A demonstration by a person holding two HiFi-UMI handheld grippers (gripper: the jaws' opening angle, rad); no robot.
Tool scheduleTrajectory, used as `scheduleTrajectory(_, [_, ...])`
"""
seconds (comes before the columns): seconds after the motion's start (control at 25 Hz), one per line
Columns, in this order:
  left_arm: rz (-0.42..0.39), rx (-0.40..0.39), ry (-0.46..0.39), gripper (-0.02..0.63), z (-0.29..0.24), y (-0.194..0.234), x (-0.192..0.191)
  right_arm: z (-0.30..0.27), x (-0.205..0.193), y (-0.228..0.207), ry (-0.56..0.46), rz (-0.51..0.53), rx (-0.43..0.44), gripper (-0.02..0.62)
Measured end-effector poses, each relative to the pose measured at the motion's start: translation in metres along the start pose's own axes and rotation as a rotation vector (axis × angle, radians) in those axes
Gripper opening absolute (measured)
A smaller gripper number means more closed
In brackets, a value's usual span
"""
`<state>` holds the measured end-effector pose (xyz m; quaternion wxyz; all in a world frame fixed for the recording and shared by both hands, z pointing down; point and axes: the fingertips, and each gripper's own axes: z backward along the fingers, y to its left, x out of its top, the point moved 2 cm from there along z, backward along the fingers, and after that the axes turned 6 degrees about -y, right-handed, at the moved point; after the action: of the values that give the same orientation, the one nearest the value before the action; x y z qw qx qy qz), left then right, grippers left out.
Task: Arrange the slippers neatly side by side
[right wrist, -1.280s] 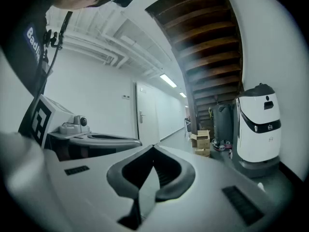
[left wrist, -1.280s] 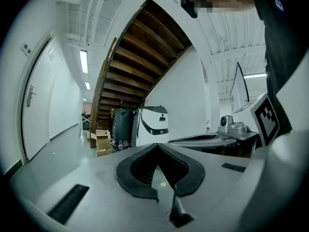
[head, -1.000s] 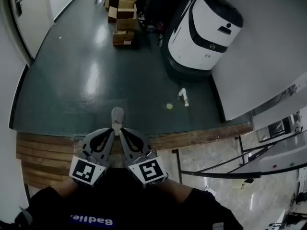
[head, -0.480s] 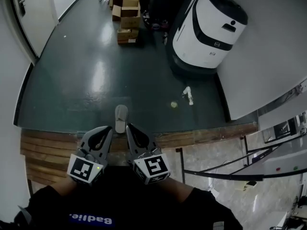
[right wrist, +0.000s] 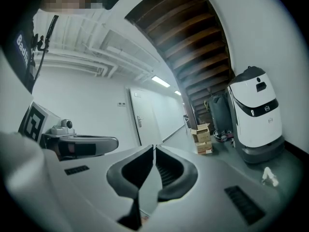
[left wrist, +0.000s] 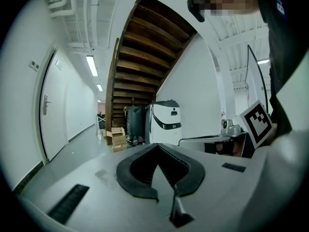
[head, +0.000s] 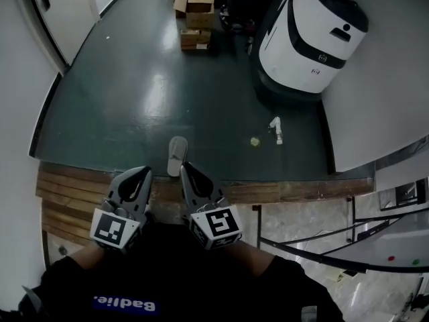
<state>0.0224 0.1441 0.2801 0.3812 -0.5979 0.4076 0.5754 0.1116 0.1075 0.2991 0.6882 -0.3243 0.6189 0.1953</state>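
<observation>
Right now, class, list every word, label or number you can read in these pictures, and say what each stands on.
"Badlie": white print on the person's dark shirt, upside down in the head view.
Emblem on the white floor machine: too small to read.
Nothing else shows readable text.

One slipper [head: 177,154], two claws [head: 143,172] [head: 185,168]

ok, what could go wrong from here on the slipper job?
1. Only one slipper shows, on the dark floor just past the wooden step; no second one is in view to pair it with.
2. The left gripper and right gripper are both shut and empty; reaching in without opening would likely shove the slipper.
</observation>
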Motion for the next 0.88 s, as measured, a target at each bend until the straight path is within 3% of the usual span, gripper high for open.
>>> scheduleTrajectory(0.4, [-0.002,0.078,0.016,0.000,0.005,0.000,-0.008,-0.005,-0.016,-0.008,0.051,0.007,0.053,0.000])
scheduleTrajectory(0.88, [0.081,0.006,0.007,0.000,-0.006,0.079,-0.030,-0.074,-0.047,0.017,0.158,0.052,-0.010,0.003])
